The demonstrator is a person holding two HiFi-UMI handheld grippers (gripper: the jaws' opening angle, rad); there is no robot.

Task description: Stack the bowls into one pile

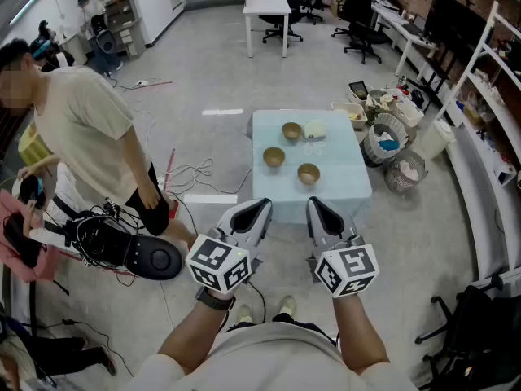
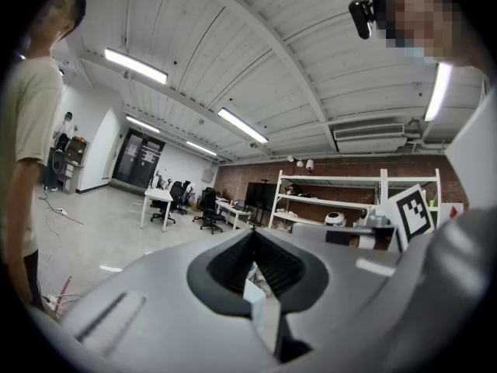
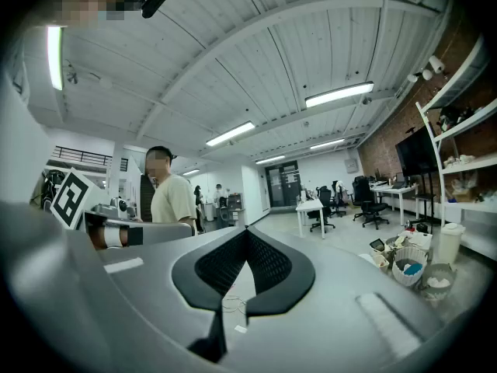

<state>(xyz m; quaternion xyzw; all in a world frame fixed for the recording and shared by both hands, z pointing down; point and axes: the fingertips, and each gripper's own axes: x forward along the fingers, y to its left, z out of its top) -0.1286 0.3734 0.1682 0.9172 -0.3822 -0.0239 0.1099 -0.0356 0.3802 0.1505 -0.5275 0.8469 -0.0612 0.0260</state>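
Note:
Three brown bowls stand apart on a small pale blue table (image 1: 342, 187) in the head view: one at the back (image 1: 291, 130), one at the left (image 1: 273, 157), one at the front (image 1: 308, 173). A pale rounded object (image 1: 315, 129) lies beside the back bowl. My left gripper (image 1: 262, 205) and right gripper (image 1: 316, 204) are held side by side in front of the table, well short of the bowls. Both are shut on nothing. In the left gripper view the jaws (image 2: 252, 233) meet at the tip, and likewise in the right gripper view (image 3: 247, 231). Neither gripper view shows a bowl.
A person in a beige shirt (image 1: 81, 129) stands at the left, beside black equipment (image 1: 122, 247) and cables on the floor (image 1: 195, 173). Baskets and bins (image 1: 383, 141) crowd the table's right side. White shelving (image 1: 488, 96) runs along the right wall. A white desk (image 1: 267, 6) stands far back.

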